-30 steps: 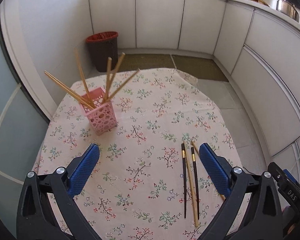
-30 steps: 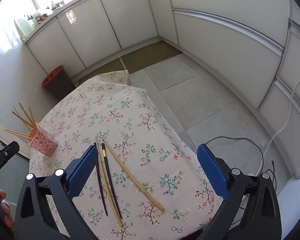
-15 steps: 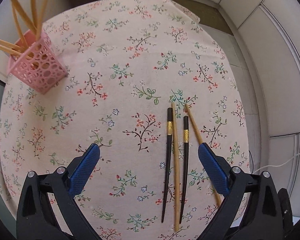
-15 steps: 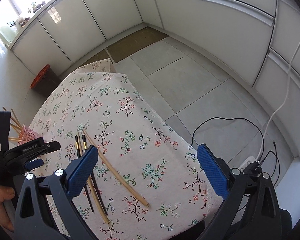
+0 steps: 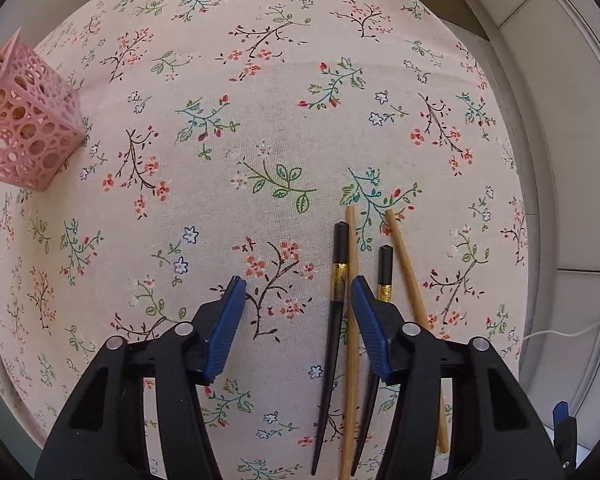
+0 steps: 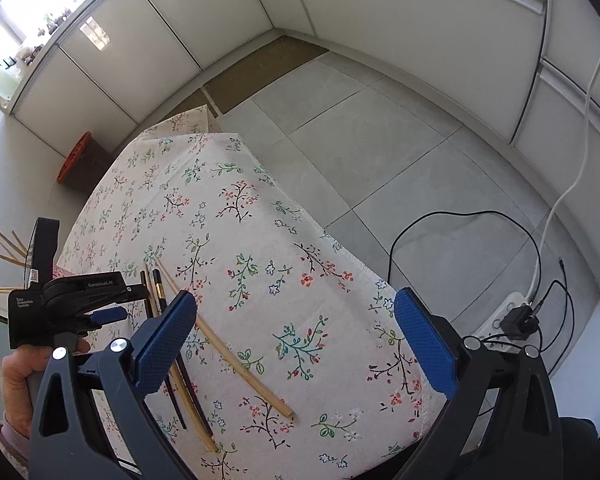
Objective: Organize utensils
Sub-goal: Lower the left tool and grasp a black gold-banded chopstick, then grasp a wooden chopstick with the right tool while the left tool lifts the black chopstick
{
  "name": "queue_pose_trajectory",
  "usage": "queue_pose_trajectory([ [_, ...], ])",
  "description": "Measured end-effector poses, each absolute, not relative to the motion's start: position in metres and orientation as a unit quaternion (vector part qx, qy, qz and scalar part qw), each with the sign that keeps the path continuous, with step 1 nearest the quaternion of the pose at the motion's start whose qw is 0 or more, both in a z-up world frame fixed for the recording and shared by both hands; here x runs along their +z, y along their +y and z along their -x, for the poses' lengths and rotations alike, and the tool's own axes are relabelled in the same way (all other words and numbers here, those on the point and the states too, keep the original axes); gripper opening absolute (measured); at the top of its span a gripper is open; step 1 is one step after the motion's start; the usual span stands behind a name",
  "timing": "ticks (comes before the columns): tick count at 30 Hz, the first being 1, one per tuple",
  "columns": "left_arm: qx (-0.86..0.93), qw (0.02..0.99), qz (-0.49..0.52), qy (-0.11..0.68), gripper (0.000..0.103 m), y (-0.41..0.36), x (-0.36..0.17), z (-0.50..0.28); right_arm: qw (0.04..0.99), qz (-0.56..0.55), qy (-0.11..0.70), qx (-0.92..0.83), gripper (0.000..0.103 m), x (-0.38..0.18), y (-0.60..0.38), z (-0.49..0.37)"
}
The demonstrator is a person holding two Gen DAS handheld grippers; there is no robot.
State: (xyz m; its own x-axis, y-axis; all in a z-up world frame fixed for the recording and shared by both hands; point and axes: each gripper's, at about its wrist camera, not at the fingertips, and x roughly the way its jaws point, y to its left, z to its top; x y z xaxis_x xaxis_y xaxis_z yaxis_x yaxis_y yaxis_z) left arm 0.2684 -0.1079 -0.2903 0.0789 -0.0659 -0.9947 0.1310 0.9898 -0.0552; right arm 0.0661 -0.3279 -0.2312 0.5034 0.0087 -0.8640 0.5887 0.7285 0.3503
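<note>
Two black chopsticks with gold bands (image 5: 337,280) (image 5: 385,276) and two bamboo chopsticks (image 5: 352,320) (image 5: 408,276) lie side by side on the floral tablecloth (image 5: 260,120). My left gripper (image 5: 298,304) is open and low over the cloth; its right finger sits between the chopsticks, with the left black one and a bamboo one inside the jaws. The pink perforated holder (image 5: 24,128) with bamboo chopsticks stands at the far left. My right gripper (image 6: 296,324) is open and empty above the table's right part. The right wrist view shows the chopsticks (image 6: 220,348) and the left gripper (image 6: 100,312).
The table's right edge (image 6: 364,272) drops to a tiled floor with a power strip and cables (image 6: 512,312). A bin with an orange rim (image 6: 76,156) stands by the white cabinets beyond the table.
My left gripper has come down and forward onto the chopsticks and its jaws have narrowed. My right gripper has shifted only slightly.
</note>
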Motion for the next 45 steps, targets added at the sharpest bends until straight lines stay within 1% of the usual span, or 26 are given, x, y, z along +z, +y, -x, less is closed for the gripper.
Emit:
queue_pose_trajectory([
  [2, -0.064, 0.737, -0.026, 0.672, 0.046, -0.11, -0.289, -0.27, 0.804, -0.324, 0.466, -0.181, 0.096, -0.232, -0.329, -0.066],
  [3, -0.068, 0.735, -0.024, 0.674, 0.041, -0.111, -0.288, -0.269, 0.803, -0.324, 0.466, -0.181, 0.096, -0.233, -0.329, -0.066],
  [4, -0.071, 0.733, -0.024, 0.676, 0.039, -0.113, -0.289, -0.269, 0.803, -0.324, 0.466, -0.182, 0.096, -0.233, -0.329, -0.066],
  [11, -0.074, 0.732, -0.034, 0.676, 0.037, -0.108, -0.288, -0.268, 0.803, -0.321, 0.47, -0.177, 0.096, -0.235, -0.327, -0.067],
  [13, -0.072, 0.734, -0.047, 0.674, 0.034, -0.111, -0.291, -0.269, 0.803, -0.32, 0.47, -0.176, 0.096, -0.235, -0.327, -0.067],
  [18, -0.072, 0.746, -0.073, 0.657, 0.031, -0.122, -0.295, -0.263, 0.804, -0.316, 0.47, -0.178, 0.096, -0.235, -0.325, -0.066],
  [20, -0.078, 0.754, -0.075, 0.648, 0.026, -0.121, -0.294, -0.256, 0.805, -0.312, 0.472, -0.177, 0.096, -0.234, -0.323, -0.066],
  [21, -0.085, 0.756, -0.074, 0.645, 0.021, -0.119, -0.294, -0.25, 0.805, -0.31, 0.474, -0.176, 0.096, -0.235, -0.321, -0.067],
  [22, -0.092, 0.756, -0.071, 0.645, 0.013, -0.116, -0.293, -0.246, 0.805, -0.308, 0.477, -0.173, 0.096, -0.235, -0.318, -0.068],
  [24, -0.1, 0.755, -0.07, 0.644, 0.007, -0.108, -0.294, -0.235, 0.805, -0.302, 0.483, -0.164, 0.096, -0.235, -0.312, -0.072],
  [31, -0.129, 0.768, -0.016, 0.628, 0.006, -0.046, -0.293, -0.198, 0.804, -0.286, 0.516, -0.075, 0.096, -0.228, -0.266, -0.12],
  [32, -0.13, 0.771, -0.008, 0.624, 0.006, -0.036, -0.29, -0.193, 0.804, -0.279, 0.521, -0.064, 0.094, -0.228, -0.257, -0.129],
  [34, -0.134, 0.778, 0.014, 0.613, 0.006, -0.016, -0.282, -0.184, 0.803, -0.262, 0.534, -0.033, 0.084, -0.229, -0.235, -0.153],
  [36, -0.14, 0.785, 0.037, 0.602, 0.006, 0.005, -0.272, -0.178, 0.788, -0.267, 0.555, 0.008, 0.068, -0.236, -0.218, -0.177],
  [37, -0.139, 0.79, 0.044, 0.596, 0.006, 0.015, -0.268, -0.175, 0.778, -0.273, 0.565, 0.024, 0.064, -0.242, -0.211, -0.187],
  [39, -0.136, 0.8, 0.056, 0.582, 0.006, 0.033, -0.259, -0.171, 0.765, -0.274, 0.581, 0.045, 0.049, -0.253, -0.198, -0.208],
  [40, -0.136, 0.803, 0.063, 0.576, 0.006, 0.03, -0.249, -0.17, 0.768, -0.263, 0.583, 0.041, 0.047, -0.255, -0.193, -0.216],
  [45, -0.158, 0.817, 0.091, 0.547, 0.006, 0.053, -0.23, -0.179, 0.779, -0.199, 0.595, 0.028, 0.047, -0.262, -0.169, -0.24],
])
